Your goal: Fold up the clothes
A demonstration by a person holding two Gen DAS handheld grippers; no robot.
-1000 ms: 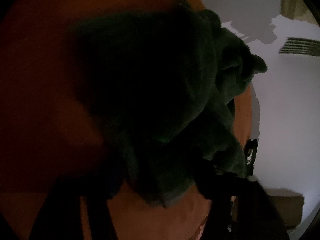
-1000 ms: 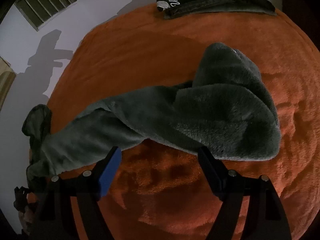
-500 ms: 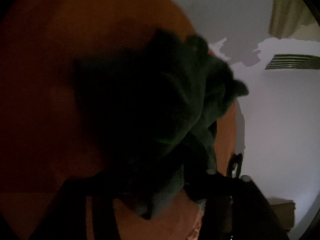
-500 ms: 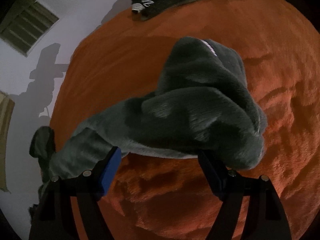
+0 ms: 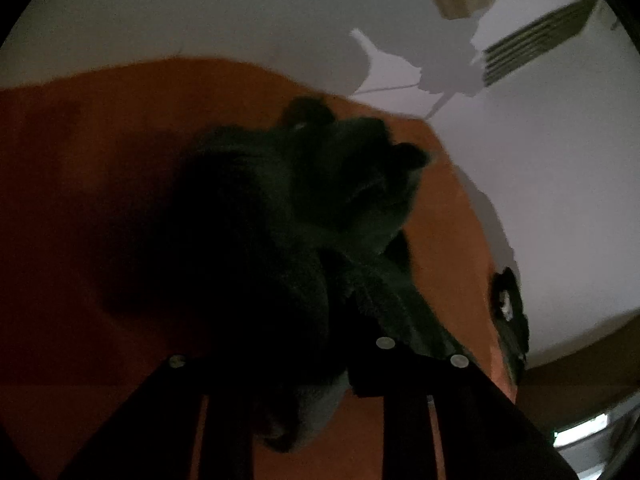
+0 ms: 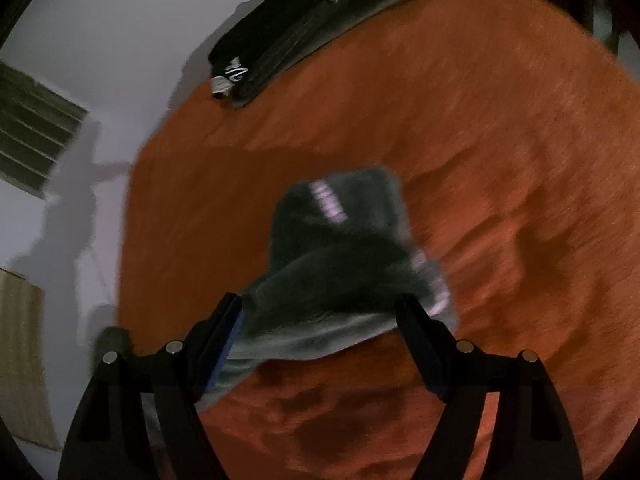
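While right hand-held gripper (image 6: 320,320) gapes around grey fleece garment (image 6: 340,248), left hand-held gripper (image 5: 280,364) clamps it

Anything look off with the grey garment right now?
Yes. The grey fleece garment is bunched in a lump on the orange blanket, not laid flat. The right tool stands open around its edge; the left tool's view is too dark to judge.

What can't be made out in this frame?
- Left view: whether the left gripper is shut on the grey garment; darkness and fleece hide its fingertips.
- Right view: the garment's shape; motion blur, and part runs under the open right gripper.
- Right view: what the black item is; cut by the top edge.
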